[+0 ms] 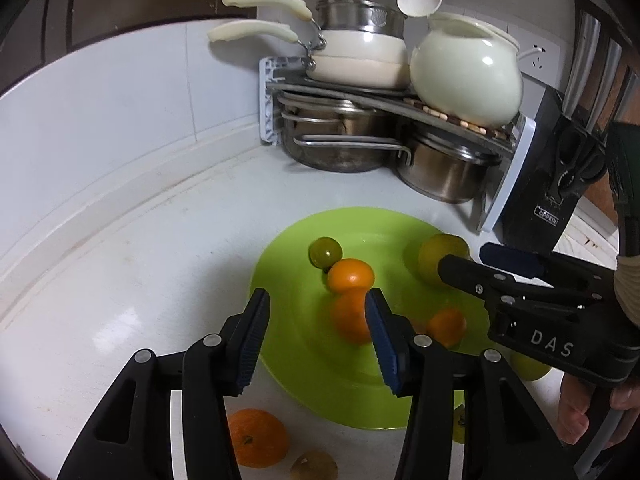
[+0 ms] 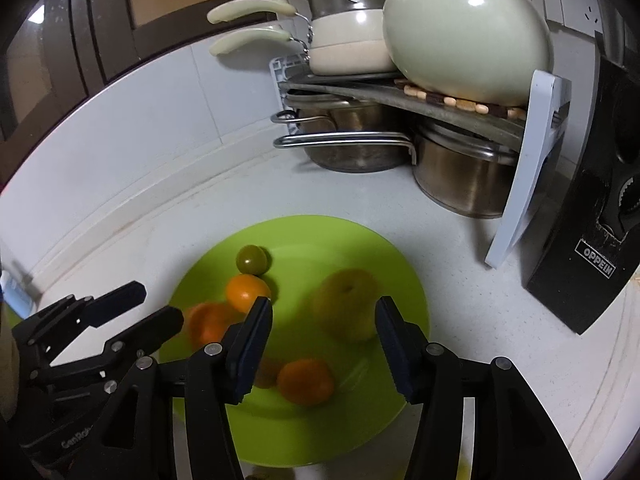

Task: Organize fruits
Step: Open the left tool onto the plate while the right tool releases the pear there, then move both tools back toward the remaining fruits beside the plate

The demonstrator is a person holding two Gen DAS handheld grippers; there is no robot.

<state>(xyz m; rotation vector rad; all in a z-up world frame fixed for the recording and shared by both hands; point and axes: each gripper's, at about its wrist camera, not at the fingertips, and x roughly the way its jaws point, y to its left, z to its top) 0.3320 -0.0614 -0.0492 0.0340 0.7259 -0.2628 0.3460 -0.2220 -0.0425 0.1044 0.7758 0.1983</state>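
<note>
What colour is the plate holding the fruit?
Lime green plate; clearest in the right wrist view.

Left claw (image 1: 316,336) and right claw (image 2: 324,340), both tilted downward, jaws apart.

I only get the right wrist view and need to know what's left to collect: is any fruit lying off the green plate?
Observer: Yes. The left wrist view shows an orange on the counter, just outside the near edge of the green plate.
Operator: Anything beside it?
Observer: A small brownish-green fruit lies right next to it, also off the plate.
Operator: And on the right-hand side?
Observer: A yellow-green fruit sits on the counter beside the plate, partly hidden under the right gripper.
</note>
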